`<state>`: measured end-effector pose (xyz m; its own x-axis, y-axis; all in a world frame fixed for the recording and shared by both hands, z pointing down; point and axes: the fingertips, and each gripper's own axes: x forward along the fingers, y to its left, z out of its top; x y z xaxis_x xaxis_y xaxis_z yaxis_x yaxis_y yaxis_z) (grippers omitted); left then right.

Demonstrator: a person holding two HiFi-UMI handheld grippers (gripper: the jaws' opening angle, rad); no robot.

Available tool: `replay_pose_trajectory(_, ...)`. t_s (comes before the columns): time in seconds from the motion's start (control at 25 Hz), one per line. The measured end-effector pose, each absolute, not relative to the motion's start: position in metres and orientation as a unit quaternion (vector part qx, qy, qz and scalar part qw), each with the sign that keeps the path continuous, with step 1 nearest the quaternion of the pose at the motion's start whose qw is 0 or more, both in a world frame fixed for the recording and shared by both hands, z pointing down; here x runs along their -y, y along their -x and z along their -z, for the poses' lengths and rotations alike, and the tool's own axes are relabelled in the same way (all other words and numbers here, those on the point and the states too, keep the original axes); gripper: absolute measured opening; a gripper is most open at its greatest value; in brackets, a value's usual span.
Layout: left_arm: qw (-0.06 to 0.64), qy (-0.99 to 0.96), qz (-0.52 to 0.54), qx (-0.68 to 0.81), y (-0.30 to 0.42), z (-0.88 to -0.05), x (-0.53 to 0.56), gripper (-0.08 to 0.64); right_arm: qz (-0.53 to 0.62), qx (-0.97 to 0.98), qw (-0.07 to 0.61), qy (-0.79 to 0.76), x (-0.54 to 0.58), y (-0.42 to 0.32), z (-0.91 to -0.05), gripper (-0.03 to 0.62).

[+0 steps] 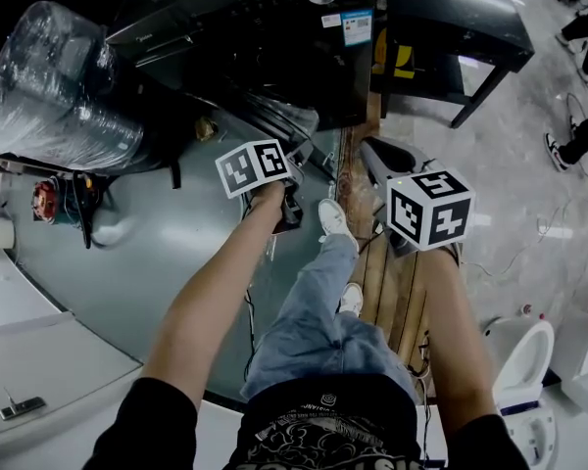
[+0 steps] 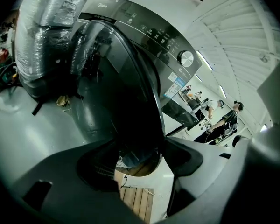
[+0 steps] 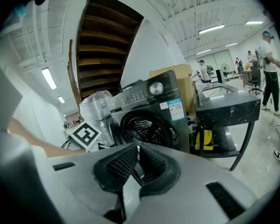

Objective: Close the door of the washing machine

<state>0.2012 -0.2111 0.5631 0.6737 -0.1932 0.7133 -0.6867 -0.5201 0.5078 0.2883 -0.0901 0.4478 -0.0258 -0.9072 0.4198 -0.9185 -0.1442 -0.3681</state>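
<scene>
The dark front-loading washing machine [image 1: 274, 27] stands at the top of the head view, its round glass door [image 1: 284, 116] swung open toward me. My left gripper [image 1: 292, 169] is at the door's edge. In the left gripper view the domed door [image 2: 116, 87] fills the middle and its rim runs down between the jaws; the left gripper [image 2: 140, 160] is open, its pads apart from the rim. My right gripper [image 1: 377, 155] hovers right of the door, shut on nothing. The right gripper view shows its pads [image 3: 126, 160] meeting in front of the bare drum opening [image 3: 147, 127].
A plastic-wrapped bundle [image 1: 54, 86] sits left of the machine. A black table [image 1: 451, 18] stands to its right. My legs and white shoes [image 1: 333, 218] are on a wooden pallet [image 1: 392, 292]. A white toilet [image 1: 524, 360] is at lower right. People [image 3: 270, 64] stand farther off.
</scene>
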Motion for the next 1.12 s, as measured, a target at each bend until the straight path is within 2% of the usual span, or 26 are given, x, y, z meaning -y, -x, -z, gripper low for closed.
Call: replay_pose_trajectory(1.12, 0.517, -0.765, -0.289, 0.253, -0.307, -0.573, 0.257, 0.345, -0.302, 0.627, -0.012, -0.718, 0.14, -0.357, -0.456, 0.023)
